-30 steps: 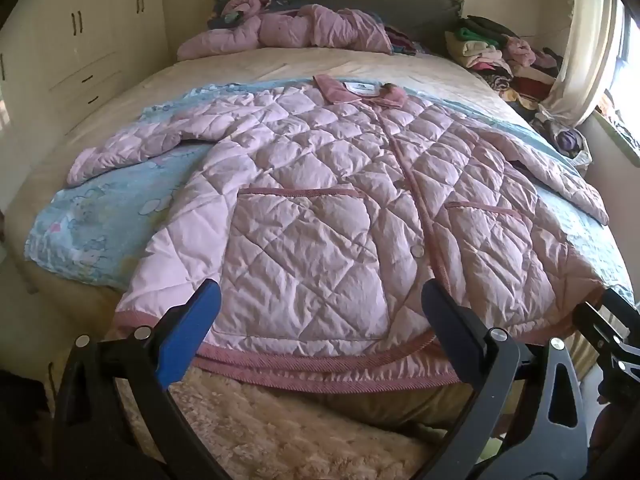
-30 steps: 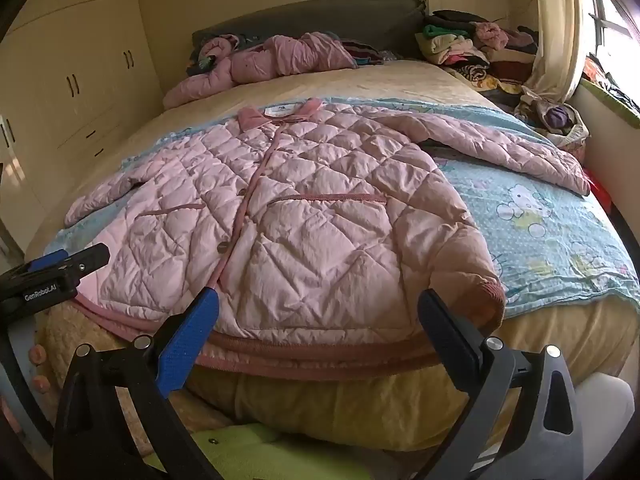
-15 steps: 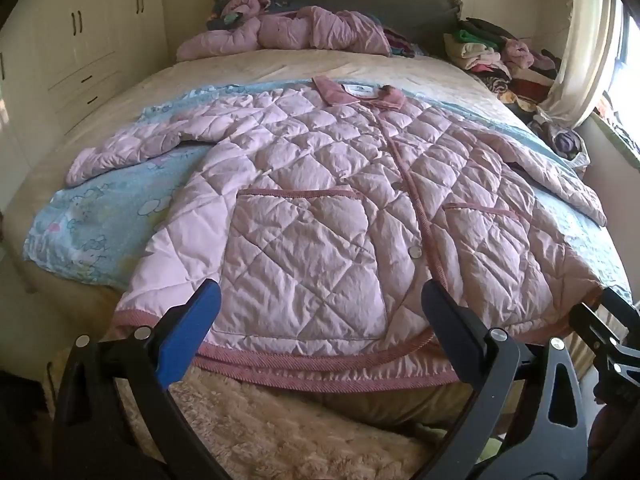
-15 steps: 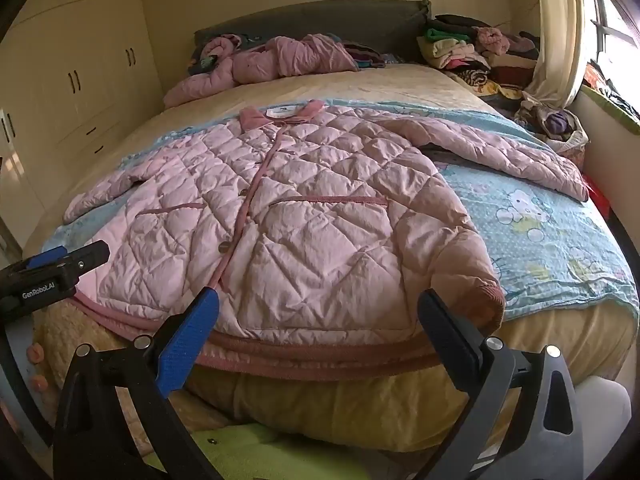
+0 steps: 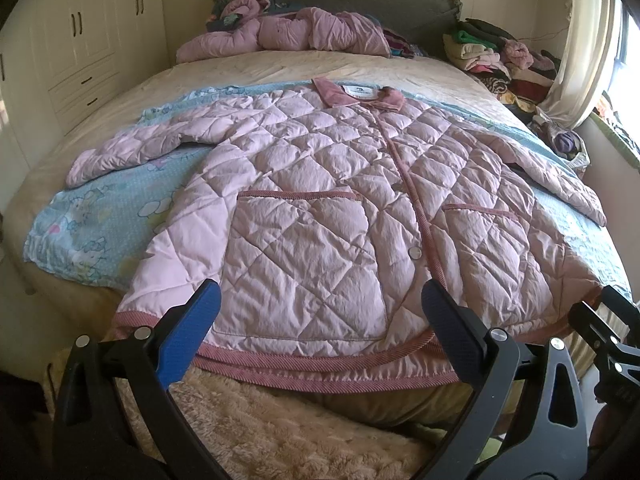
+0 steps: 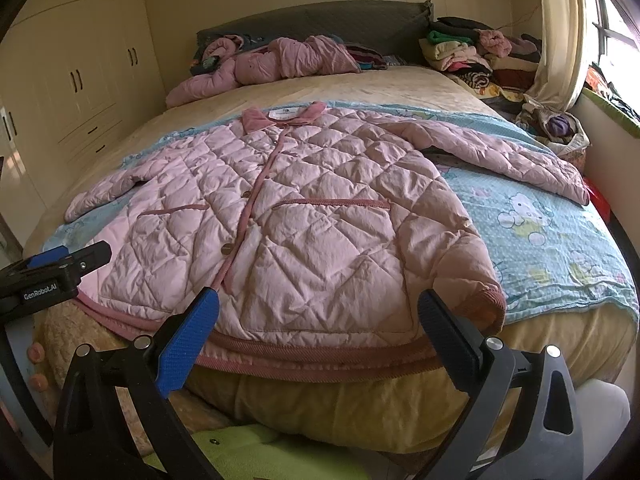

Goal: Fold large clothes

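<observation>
Cream wardrobe doors (image 5: 92, 36) and a grey padded headboard (image 6: 320, 20) frame the wide bed (image 5: 280, 68) we stand at, its beige sheet partly covered by a light blue cartoon-print blanket (image 6: 552, 232). On that blanket lies the large pink quilted jacket (image 5: 320, 200), front up and buttoned, its dusty-rose corduroy collar (image 5: 360, 94) toward the headboard and its ribbed rose hem (image 5: 328, 364) draped over the foot edge of the bed nearest us. Over the last second almost nothing has changed: both views have crept very slightly and the jacket lies exactly as it did, so we judge the folding has not yet begun and we are lining up on the hem. Our left gripper (image 5: 320, 328) hovers just short of the hem with its blue-padded fingers (image 5: 188, 336) spread wide and empty; our right gripper (image 6: 318, 328) does the same further along the hem, fingers (image 6: 186, 340) equally wide, nothing between them. Both sleeves are spread out sideways from the jacket body, the left sleeve (image 5: 132, 152) across the blanket, the right sleeve (image 6: 500, 152) reaching toward the window side. Puffy diamond stitching, two patch pockets edged in rose trim and a slick, crinkled shell suggest a bulky, springy garment that may resist a flat crease. Beyond the collar, a crumpled pink padded coat (image 5: 288, 36) lies against the headboard, with stacked folded clothes (image 6: 472, 52) beside it.
</observation>
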Demonstrator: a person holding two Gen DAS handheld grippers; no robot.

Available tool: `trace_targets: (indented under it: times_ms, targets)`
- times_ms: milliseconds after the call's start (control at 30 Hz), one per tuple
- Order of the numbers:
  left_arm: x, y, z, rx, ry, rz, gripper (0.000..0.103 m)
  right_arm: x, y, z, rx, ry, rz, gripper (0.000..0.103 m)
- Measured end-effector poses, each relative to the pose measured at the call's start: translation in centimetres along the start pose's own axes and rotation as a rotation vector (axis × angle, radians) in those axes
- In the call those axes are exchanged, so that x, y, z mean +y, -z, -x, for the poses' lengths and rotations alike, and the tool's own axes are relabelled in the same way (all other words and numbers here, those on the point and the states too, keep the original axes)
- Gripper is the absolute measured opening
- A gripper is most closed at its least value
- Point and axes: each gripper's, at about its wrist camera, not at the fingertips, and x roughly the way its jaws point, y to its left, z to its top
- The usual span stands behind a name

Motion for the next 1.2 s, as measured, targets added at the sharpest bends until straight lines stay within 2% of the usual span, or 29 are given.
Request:
trace_targets:
  times_ms: [1200]
  targets:
    - [-0.2, -0.5, 0.3, -0.004, -0.003, -0.001, 0.094, 0.9, -1.2, -1.3, 0.01, -0.025, 0.015, 0.099]
